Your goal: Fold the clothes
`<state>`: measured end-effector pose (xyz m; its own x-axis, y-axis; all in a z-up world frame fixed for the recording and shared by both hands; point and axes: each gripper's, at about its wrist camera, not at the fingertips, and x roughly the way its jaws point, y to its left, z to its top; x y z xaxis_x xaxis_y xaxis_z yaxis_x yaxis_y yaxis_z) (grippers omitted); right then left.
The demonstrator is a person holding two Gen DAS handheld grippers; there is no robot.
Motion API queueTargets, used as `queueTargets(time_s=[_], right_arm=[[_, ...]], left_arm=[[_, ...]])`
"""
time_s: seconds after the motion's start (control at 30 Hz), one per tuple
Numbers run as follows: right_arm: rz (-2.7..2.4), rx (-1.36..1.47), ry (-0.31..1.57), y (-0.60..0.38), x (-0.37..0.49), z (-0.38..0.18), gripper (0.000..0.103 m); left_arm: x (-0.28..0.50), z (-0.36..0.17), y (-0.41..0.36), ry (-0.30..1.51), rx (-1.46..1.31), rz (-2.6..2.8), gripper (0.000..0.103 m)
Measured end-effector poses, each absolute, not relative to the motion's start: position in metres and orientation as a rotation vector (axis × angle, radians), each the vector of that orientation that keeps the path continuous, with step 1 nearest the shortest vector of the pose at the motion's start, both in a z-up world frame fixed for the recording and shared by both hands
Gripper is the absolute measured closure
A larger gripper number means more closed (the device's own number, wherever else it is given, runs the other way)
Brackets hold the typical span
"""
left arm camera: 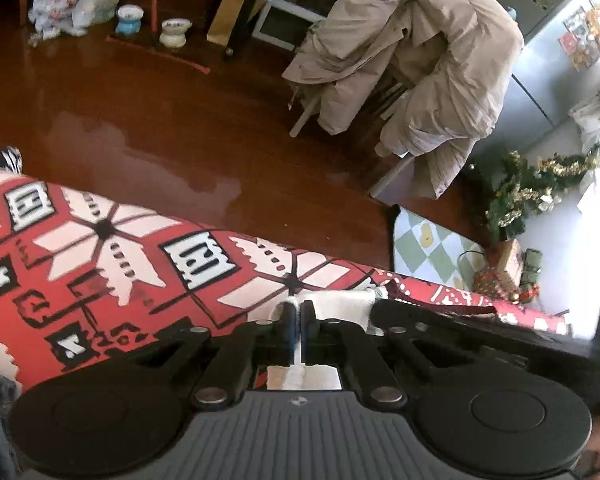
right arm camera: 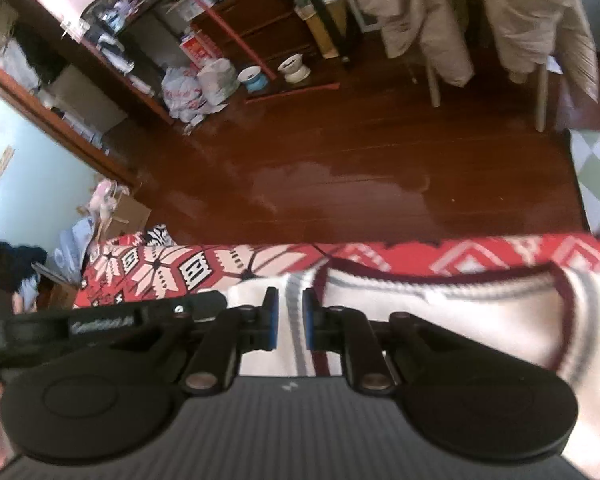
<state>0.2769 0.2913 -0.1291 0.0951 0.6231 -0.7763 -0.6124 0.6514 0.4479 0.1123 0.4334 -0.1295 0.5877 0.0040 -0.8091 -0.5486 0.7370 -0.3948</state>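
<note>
A red patterned cover spreads over the surface the work is done on, its far edge dropping straight to the wooden floor. On it, close to that edge, lies the sweater, cream knit with a maroon trim. The left gripper is closed tight on a thin fold of the cream knit. The right gripper straddles a striped band of the sweater, its jaws narrow but with a gap on either side of the cloth, so it does not seem to be pinching yet. The likely trouble is a lopsided lift: if only the left side holds, the sweater would swing and bunch, or slide over the near edge onto the floor. The two grippers also sit side by side, so they could knock together. Open room lies mainly back over the cover, away from the drop.
</note>
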Motion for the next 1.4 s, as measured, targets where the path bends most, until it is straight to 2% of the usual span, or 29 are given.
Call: queueTargets(time_s=[0.2,0.3,0.37,0.47,0.8,1.0,1.27,1.33,1.4], right_arm=[[0.892,-0.036,1.138,0.327,0.286,-0.145,0.100],[0.895,-0.036,1.129,0.332,0.288,-0.146,0.100],[0.889,-0.044,1.124,0.332,0.287,-0.142,0.096],[0.912,-0.040,1.100,0.327,0.279,-0.131,0.095],[1.088,-0.164,1.116,0.310,0.185,-0.113,0.095],[1.098,-0.191,1.199,0.318,0.146,-0.135,0.095],[1.096,-0.088,1.208,0.358,0.187,-0.151,0.100],[1.078,-0.093,1.205,0.367,0.197,-0.146,0.093],[1.069,-0.083,1.189,0.370,0.205,-0.137,0.094]], left_arm=[[0.109,-0.138,0.442,0.904,-0.699,0.396,0.101],[0.109,-0.141,0.449,0.921,-0.726,0.394,0.098],[0.106,-0.139,0.455,0.920,-0.736,0.397,0.091],[0.097,-0.136,0.466,0.916,-0.758,0.407,0.087],[0.043,-0.108,0.458,0.938,-0.822,0.291,0.086],[0.002,-0.106,0.421,1.020,-0.839,0.216,0.086],[-0.012,-0.119,0.408,1.027,-0.884,0.217,0.086],[-0.010,-0.122,0.407,1.027,-0.888,0.221,0.086],[-0.010,-0.124,0.407,1.030,-0.870,0.242,0.086]])
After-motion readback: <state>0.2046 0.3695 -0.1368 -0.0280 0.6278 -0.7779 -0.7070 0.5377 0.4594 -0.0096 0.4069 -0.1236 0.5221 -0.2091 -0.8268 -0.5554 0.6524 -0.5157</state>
